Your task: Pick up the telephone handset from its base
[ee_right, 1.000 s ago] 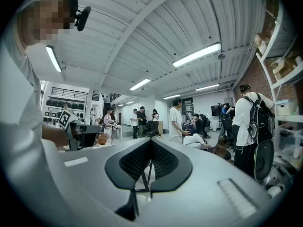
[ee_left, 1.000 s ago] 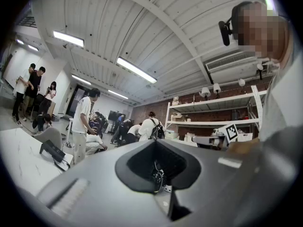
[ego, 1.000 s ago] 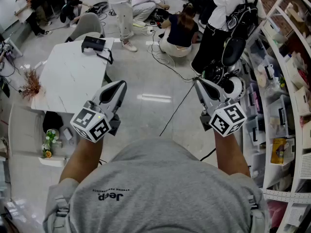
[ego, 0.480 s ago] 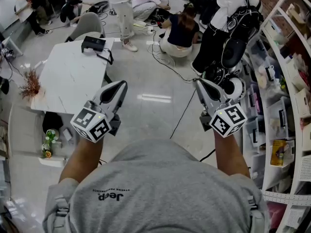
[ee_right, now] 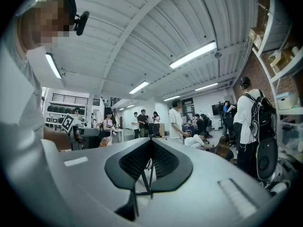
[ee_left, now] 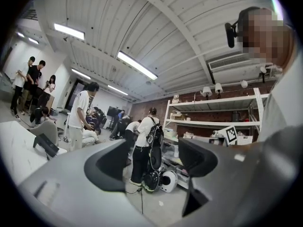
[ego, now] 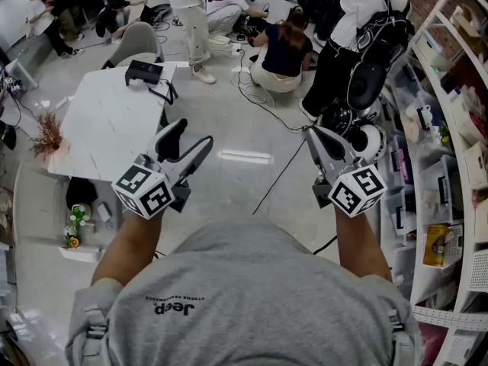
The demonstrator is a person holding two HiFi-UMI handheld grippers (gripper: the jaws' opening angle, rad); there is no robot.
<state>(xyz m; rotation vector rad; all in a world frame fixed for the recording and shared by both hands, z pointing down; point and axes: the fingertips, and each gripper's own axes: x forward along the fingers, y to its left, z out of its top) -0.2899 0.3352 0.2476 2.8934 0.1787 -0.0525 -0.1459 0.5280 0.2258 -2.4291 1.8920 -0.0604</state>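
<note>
The black telephone [ego: 145,71], handset on its base, sits at the far corner of a white table [ego: 107,120]; the left gripper view shows the telephone [ee_left: 46,145] at its left edge. My left gripper [ego: 189,137] is held level over the floor, well short of the phone. Its jaws have just been opening and now stand wide apart with nothing between them, as the left gripper [ee_left: 151,160] also shows in its own view. My right gripper [ego: 313,134] hovers level on the right, far from the table; the right gripper [ee_right: 150,143] has its pads pressed together, empty.
Several people stand and crouch beyond the table, one with a backpack [ego: 366,21] near the shelves [ego: 450,90] on the right. Cables [ego: 274,178] run across the floor. A grey chair [ego: 137,40] stands behind the table, dried flowers [ego: 47,134] at its left.
The left gripper's jaws have swung from shut to wide open. Both grippers have shifted slightly forward. The right gripper stays shut.
</note>
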